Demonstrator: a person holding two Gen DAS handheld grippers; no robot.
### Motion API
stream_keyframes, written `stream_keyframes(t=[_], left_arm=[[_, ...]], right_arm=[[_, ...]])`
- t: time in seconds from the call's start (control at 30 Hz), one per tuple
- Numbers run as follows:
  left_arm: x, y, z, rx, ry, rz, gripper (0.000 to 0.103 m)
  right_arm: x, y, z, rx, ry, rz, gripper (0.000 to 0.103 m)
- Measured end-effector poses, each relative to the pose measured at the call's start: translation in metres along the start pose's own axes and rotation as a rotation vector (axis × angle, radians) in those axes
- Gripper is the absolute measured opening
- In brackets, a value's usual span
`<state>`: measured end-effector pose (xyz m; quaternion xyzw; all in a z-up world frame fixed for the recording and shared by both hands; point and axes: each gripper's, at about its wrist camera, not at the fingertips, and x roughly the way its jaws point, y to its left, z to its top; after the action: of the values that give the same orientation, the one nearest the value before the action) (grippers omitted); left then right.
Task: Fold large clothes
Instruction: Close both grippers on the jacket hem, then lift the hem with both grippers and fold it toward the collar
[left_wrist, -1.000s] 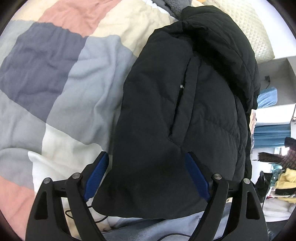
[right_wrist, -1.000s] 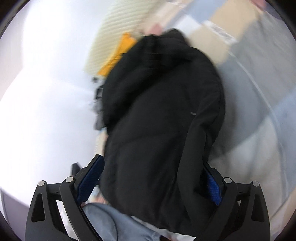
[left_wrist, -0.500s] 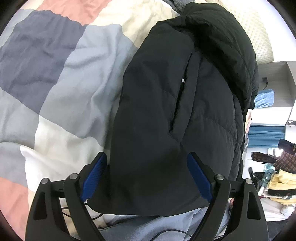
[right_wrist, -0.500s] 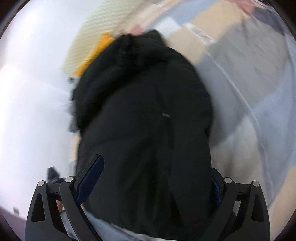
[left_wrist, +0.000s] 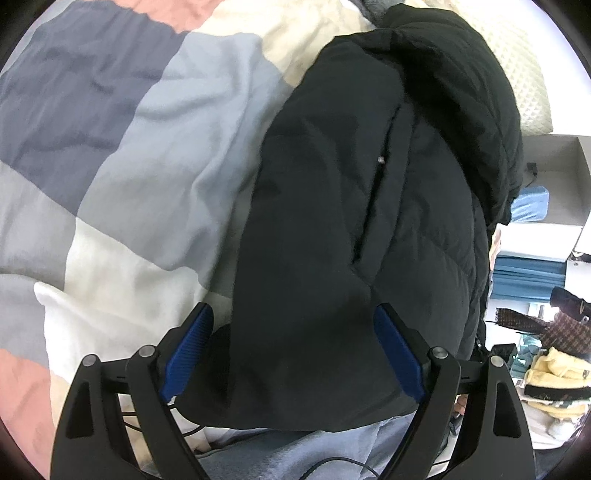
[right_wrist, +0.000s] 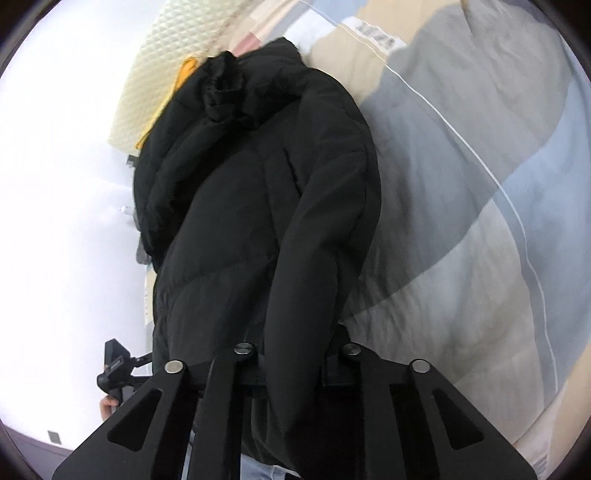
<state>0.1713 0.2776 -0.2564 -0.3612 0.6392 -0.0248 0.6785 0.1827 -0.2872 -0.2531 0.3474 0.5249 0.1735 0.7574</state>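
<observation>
— So, any writing to read on that black puffer jacket?

— None legible. The only label-like thing is a strip of dark print on the patchwork duvet, near the top of the right wrist view, too blurred to read. On the jacket itself there is just one small metal zipper pull beside the front placket.

— How many garments on the bed?

— One jacket, lying lengthwise on the duvet, hood end far from the cameras, hem nearest. A cream quilted pillow sits past the hood, and something orange shows beside it from the right side.

— And the two grippers?

— The left gripper has its blue pads spread wide, one on either side of the hem, not pinching it. The right gripper has its jaws drawn together on a fold of the jacket, which bulges up between the fingers.

— Different from a moment ago?

— Yes. Half a second back the right jaws stood wide with the blue pads in sight; now they have closed on the cloth. The left has barely shifted.
</observation>
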Motion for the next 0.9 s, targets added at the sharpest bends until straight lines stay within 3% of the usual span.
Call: stream_keyframes(t=[0.23,0.4,0.47,0.6,0.67,0.77,0.9], left_arm=[[0.009,0.007,0.005,0.009,0.037,0.049,0.089],[0.018,-0.003,0.002,0.080,0.103,-0.063,0.088],[0.019,-0.010,-0.002,0.119,0.107,-0.099,0.078],[0.024,-0.032,-0.011,0.228,0.117,-0.085,0.056],[0.019,-0.042,-0.016,0.276,0.082,-0.091,0.034],[0.004,-0.056,-0.025,0.337,0.005,-0.123,0.012],[-0.031,-0.056,-0.024,0.317,-0.089,-0.210,0.007]], right_arm=[[0.003,0.004,-0.001,-0.004,-0.005,-0.008,0.010],[0.009,-0.001,0.001,0.021,0.024,-0.005,0.013],[0.013,-0.002,0.002,0.032,0.035,-0.003,0.013],[0.014,0.001,0.002,0.022,0.024,0.004,0.013],[0.009,0.006,0.001,0.003,0.001,0.020,0.010],[-0.012,0.027,0.000,-0.070,-0.062,0.046,0.009],[-0.042,0.048,0.001,-0.106,-0.135,0.075,0.007]])
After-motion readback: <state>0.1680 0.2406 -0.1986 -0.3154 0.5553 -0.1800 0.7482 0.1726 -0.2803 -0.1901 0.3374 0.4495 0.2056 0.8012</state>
